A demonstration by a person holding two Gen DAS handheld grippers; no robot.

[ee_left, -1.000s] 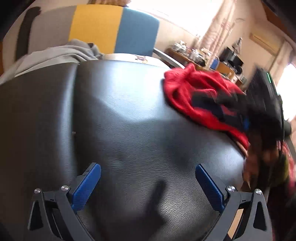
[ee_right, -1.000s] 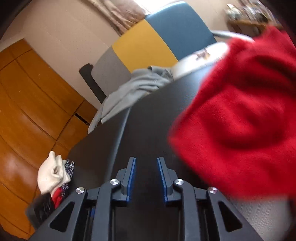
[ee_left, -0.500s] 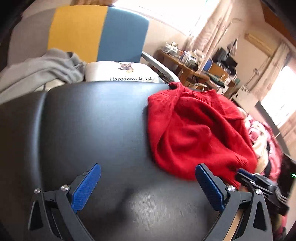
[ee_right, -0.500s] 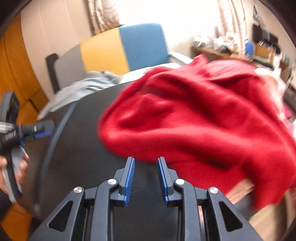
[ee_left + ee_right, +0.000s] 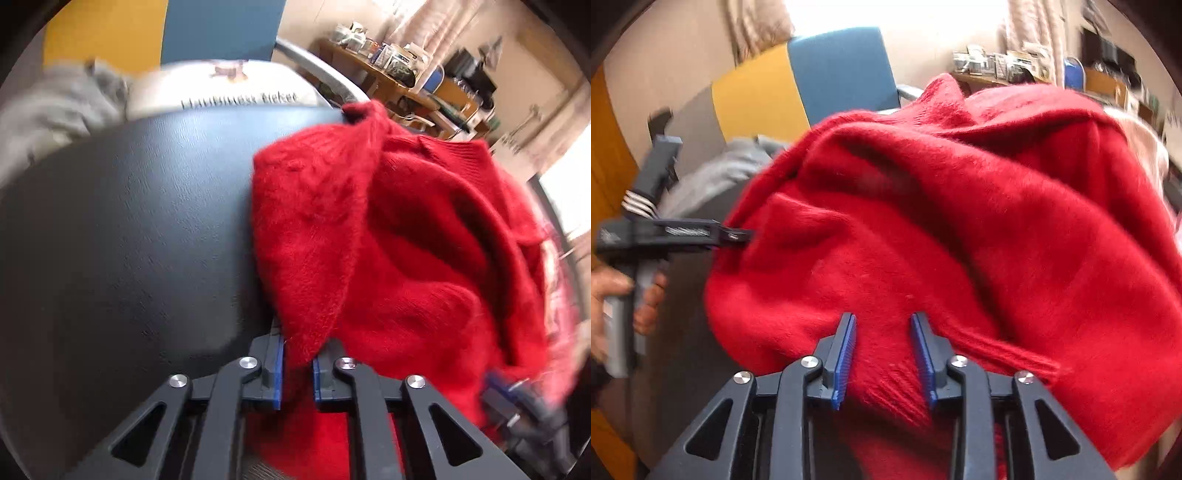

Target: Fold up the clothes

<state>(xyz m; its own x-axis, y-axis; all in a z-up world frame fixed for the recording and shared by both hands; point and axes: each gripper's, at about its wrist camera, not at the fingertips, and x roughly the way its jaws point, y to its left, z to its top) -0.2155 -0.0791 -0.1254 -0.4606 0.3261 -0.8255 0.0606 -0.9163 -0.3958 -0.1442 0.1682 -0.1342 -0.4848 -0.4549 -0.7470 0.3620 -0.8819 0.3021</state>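
- The red sweater (image 5: 406,236) lies crumpled in a heap on the right-hand part of the black padded surface (image 5: 122,236), its bulk spilling toward that surface's right edge. A ribbed band, either a cuff or the hem, shows at its near side in the right wrist view (image 5: 1008,350).
- The left gripper (image 5: 297,369) has its blue pads pressed together on a fold at the sweater's left near edge. In the right wrist view the same tool (image 5: 737,235) bites that edge from the side, held by a hand (image 5: 613,295).
- The right gripper (image 5: 882,354) sits right at the near ribbed edge. Its jaws are opening, with knit between them but the pads not pressing on it.
- The heap runs away from both tools toward the far edge, so both grippers are at its near side, the left one at the left end and the right one further right along it.
- Judgement: the next move is probably for the right gripper to close on the ribbed edge, so the two can pull the garment flat across the bare left part of the surface.
- Beyond the far edge lie a grey garment (image 5: 55,107) and a printed white cushion (image 5: 236,92).
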